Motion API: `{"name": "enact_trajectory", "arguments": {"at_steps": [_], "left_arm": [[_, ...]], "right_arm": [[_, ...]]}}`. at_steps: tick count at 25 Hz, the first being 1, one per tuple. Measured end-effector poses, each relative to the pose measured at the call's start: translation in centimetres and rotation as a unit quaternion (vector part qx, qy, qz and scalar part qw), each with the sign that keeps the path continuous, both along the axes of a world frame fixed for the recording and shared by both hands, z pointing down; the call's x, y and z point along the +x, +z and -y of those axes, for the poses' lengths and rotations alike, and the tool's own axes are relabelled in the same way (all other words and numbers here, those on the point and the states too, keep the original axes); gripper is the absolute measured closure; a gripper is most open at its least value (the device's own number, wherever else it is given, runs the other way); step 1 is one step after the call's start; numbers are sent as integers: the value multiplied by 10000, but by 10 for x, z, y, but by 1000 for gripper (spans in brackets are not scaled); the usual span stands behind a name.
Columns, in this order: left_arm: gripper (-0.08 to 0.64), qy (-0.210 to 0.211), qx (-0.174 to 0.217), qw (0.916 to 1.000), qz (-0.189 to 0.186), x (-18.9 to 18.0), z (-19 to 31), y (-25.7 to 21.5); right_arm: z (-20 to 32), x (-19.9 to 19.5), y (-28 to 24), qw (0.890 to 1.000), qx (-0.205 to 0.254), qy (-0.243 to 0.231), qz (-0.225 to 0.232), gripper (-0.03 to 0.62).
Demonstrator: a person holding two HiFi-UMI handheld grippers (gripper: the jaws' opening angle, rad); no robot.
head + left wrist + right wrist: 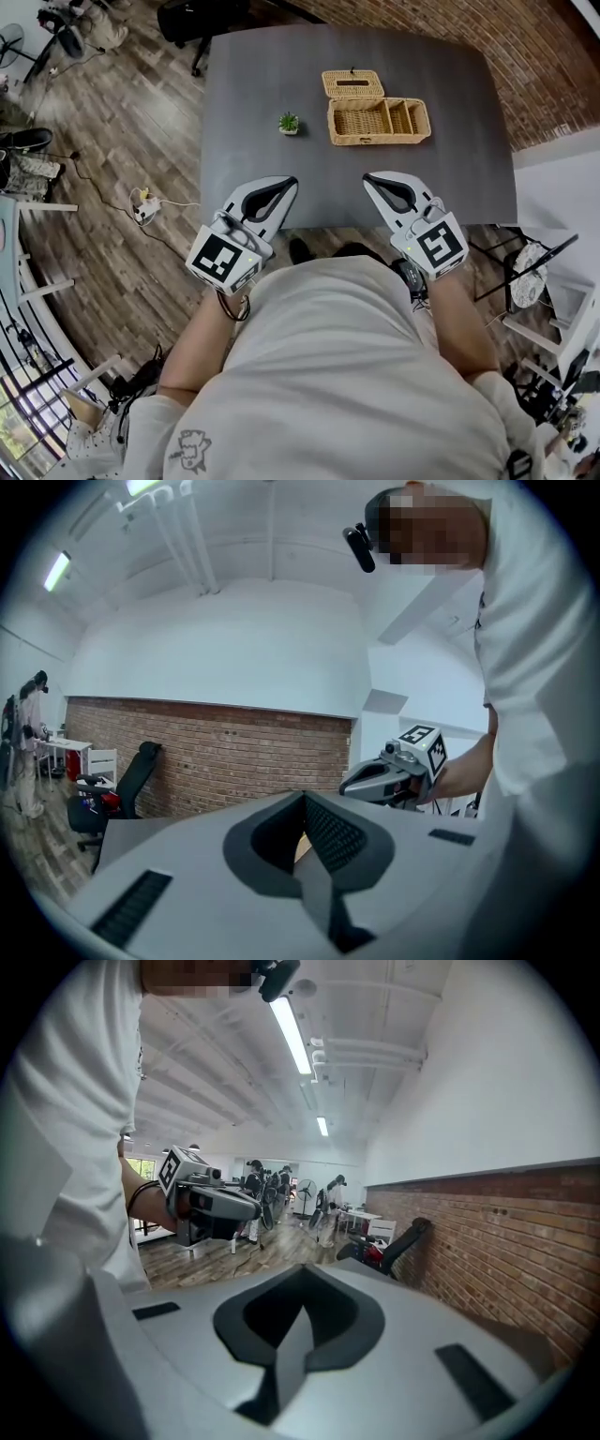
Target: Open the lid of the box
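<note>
Wicker box [379, 121] stood upper centre on the bench [253, 112], lid [352, 84] already folded back. Left gripper [291, 182] and right gripper [368, 177] hung low, jaws together, empty, probably because nothing remained to open.

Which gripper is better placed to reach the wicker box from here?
Right, probably. The right gripper sits at the near edge of the table, almost in line with the wicker box; the left gripper is further left, nearer the small plant. Both are shut and empty. The lid already looks folded back.
</note>
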State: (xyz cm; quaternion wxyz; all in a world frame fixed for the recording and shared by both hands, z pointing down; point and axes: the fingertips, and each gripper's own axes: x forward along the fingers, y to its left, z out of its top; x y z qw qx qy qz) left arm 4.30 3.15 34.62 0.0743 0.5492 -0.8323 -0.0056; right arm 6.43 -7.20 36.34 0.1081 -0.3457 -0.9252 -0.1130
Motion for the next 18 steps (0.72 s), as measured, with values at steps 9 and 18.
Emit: {"name": "enact_trajectory", "arguments": {"at_steps": [9, 18], "left_arm": [[549, -326, 6, 9994, 104, 37, 26, -9], [549, -551, -15, 9985, 14, 93, 69, -3]], "right_arm": [[17, 45, -21, 9988, -55, -448, 204, 588], [64, 104, -17, 9976, -414, -531, 165, 588]]}}
